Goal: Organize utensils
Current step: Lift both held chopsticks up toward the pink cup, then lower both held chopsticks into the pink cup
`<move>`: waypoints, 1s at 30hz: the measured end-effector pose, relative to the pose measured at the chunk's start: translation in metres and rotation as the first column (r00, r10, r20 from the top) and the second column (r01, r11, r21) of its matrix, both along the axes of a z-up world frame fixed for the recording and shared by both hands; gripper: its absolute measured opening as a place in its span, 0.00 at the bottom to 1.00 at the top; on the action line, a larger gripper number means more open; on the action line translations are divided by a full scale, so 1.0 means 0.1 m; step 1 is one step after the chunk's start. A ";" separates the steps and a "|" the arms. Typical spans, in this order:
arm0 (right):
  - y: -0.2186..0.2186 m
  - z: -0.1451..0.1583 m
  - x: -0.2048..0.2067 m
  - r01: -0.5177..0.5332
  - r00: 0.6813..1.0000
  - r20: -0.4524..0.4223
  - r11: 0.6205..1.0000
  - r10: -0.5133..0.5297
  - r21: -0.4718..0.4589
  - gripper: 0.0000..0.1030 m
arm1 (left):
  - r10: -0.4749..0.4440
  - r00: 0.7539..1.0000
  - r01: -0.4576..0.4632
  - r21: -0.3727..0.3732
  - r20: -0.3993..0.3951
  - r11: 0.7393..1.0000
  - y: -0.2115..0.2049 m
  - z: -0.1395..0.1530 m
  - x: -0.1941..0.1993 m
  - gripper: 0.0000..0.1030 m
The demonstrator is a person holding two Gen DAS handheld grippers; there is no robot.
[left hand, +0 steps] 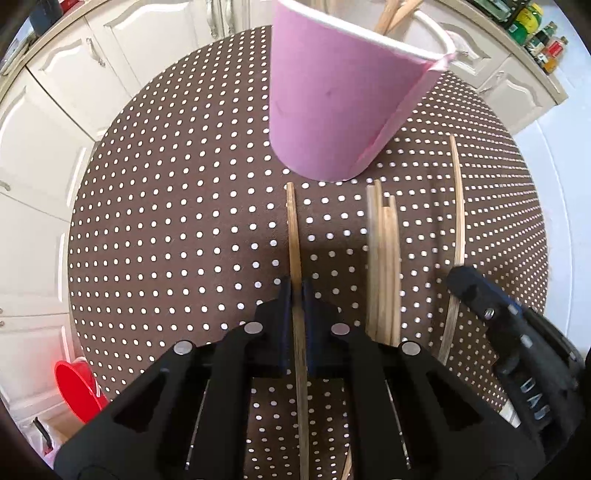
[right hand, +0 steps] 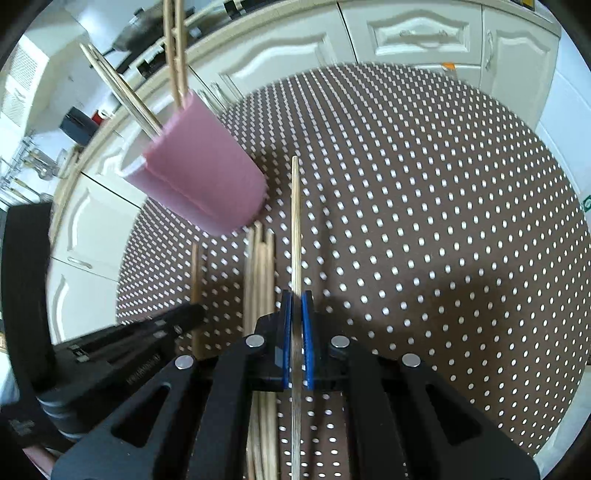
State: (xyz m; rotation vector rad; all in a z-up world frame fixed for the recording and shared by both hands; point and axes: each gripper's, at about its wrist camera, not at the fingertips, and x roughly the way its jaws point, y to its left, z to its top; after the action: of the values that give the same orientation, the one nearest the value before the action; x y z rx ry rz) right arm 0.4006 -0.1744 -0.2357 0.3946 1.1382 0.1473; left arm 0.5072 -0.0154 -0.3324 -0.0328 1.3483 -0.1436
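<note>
A pink cup (left hand: 332, 99) stands on the round brown dotted table (left hand: 166, 221) and holds several wooden chopsticks (right hand: 173, 55). My left gripper (left hand: 296, 291) is shut on one chopstick (left hand: 293, 229) that points toward the cup. A loose bundle of chopsticks (left hand: 384, 258) lies to its right. My right gripper (right hand: 296, 299) is shut on another chopstick (right hand: 295, 221), right of the bundle (right hand: 260, 273). The cup also shows in the right wrist view (right hand: 207, 181). The right gripper shows in the left wrist view (left hand: 480, 291) and the left one in the right wrist view (right hand: 184, 317).
White kitchen cabinets (right hand: 406, 37) surround the table. A red bowl (left hand: 79, 387) sits low at the left beyond the table edge. Bottles (left hand: 535, 33) stand on the counter at the far right.
</note>
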 end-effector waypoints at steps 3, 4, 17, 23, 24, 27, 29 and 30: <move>-0.07 0.15 0.03 0.004 0.999 0.050 1.000 -0.004 0.019 0.04 | 0.002 0.999 -0.002 -0.014 0.032 1.000 0.00 0.13 -0.02 0.06; -0.10 0.20 0.03 0.013 0.998 0.066 0.999 -0.015 0.030 0.04 | 0.002 0.999 -0.001 -0.020 0.043 1.000 0.00 0.18 -0.03 0.06; -0.43 0.93 0.07 0.098 0.939 0.320 0.991 -0.123 0.095 0.04 | 0.041 0.972 -0.033 -0.041 0.230 0.999 0.25 0.94 -0.35 0.06; -0.42 1.17 0.14 0.099 0.909 0.393 0.989 -0.136 0.114 0.04 | 0.053 0.941 -0.037 -0.051 0.335 0.998 0.30 1.44 -0.32 0.06; -0.41 1.21 0.16 0.095 0.905 0.402 0.988 -0.136 0.119 0.04 | 0.055 0.936 -0.040 -0.052 0.348 0.998 0.31 1.49 -0.32 0.06; -0.38 1.29 0.21 0.095 0.892 0.431 0.988 -0.139 0.122 0.04 | 0.071 0.922 -0.052 -0.062 0.381 0.997 0.38 1.65 -0.33 0.06; -0.36 1.35 0.24 0.099 0.881 0.450 0.987 -0.144 0.124 0.04 | 0.088 0.917 -0.060 -0.084 0.390 0.995 0.41 1.75 -0.32 0.06; -0.35 1.39 0.26 0.104 0.875 0.459 0.986 -0.152 0.128 0.04 | 0.094 0.913 -0.063 -0.091 0.398 0.994 0.42 1.79 -0.32 0.06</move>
State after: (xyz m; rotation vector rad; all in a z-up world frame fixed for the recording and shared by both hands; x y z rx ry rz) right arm 0.4264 -0.2092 -0.0971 0.4910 0.6245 0.1726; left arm 0.4750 0.0264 -0.1530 -0.1163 0.9271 -0.1254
